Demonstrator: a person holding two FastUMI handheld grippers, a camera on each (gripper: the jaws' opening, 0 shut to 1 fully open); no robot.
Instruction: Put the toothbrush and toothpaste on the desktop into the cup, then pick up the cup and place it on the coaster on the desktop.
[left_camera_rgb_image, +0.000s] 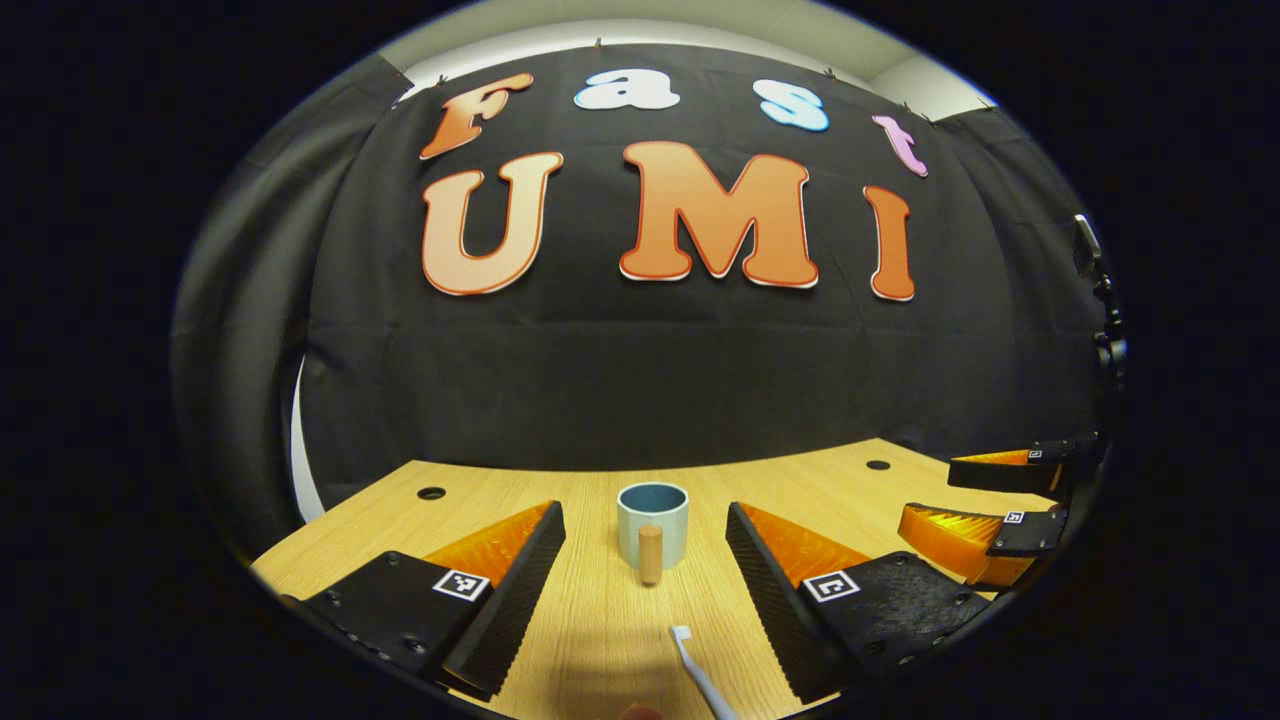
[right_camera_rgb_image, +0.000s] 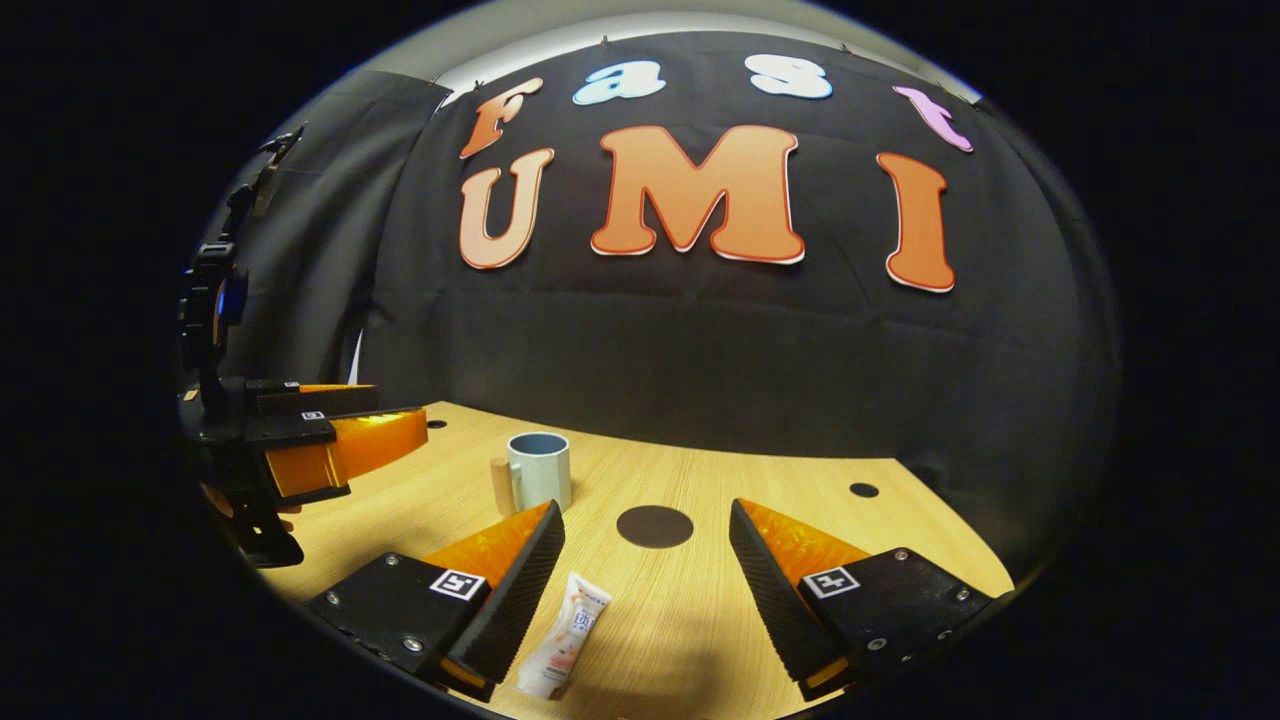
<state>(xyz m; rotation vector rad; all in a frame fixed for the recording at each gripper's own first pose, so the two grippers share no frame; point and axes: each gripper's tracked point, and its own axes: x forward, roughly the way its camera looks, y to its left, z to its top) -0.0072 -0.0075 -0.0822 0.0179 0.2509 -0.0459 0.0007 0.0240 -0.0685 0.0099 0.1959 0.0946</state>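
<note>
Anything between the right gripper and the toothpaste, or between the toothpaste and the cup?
Nothing visible. The toothpaste lies on bare desktop just ahead of the open right gripper; the stretch to the cup looks bare too.

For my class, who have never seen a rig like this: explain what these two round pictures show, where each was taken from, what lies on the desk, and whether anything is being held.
There is no robot here. A person holds a two-finger gripper in each hand, and a camera rides on each, looking forward along its own fingers.

The left gripper view shows the left gripper open, with a pale blue cup with a wooden handle straight ahead and a toothbrush lying near its fingers. The other gripper appears at the right edge.

The right gripper view shows the right gripper open above a toothpaste tube lying on the wooden desk. Beyond it lies a dark round coaster, with the cup to its left.

Nothing is held, and the cup looks empty.
</note>
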